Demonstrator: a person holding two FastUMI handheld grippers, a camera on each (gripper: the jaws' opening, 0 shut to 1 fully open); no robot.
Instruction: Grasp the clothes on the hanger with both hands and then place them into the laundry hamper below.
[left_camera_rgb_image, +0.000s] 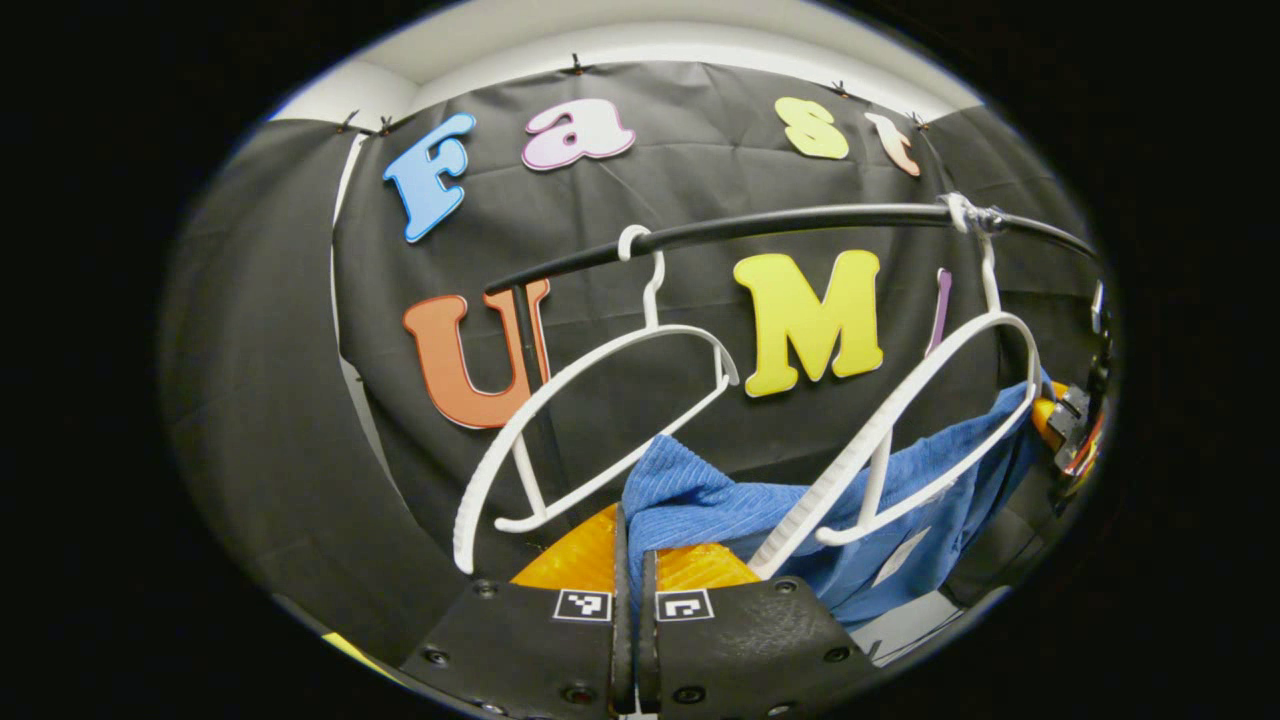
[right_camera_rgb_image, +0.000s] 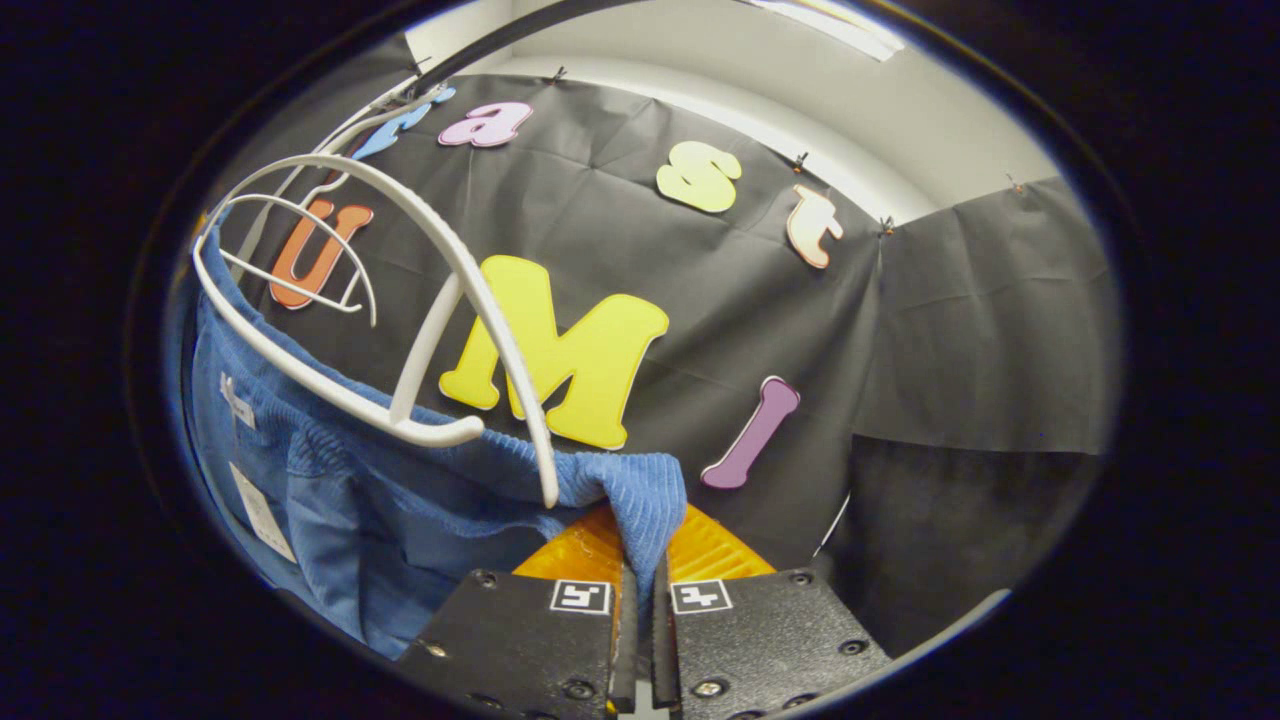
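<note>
My two hand-held grippers, left (left_camera_rgb_image: 634, 560) and right (right_camera_rgb_image: 640, 560), each pinch the blue garment (right_camera_rgb_image: 400, 520). It drapes the white hanger (right_camera_rgb_image: 440, 300); a snag could drag the hanger down.

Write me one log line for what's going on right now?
phase: grasp | left gripper: shut on blue garment | right gripper: shut on blue garment | garment: draped on white hanger | second hanger: bare

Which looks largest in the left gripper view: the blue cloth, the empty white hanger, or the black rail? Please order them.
1. Blue ribbed cloth garment, though nearness to the camera inflates it.
2. Empty white plastic hanger.
3. Thin black metal rail: longest, but covers the least area.
</note>
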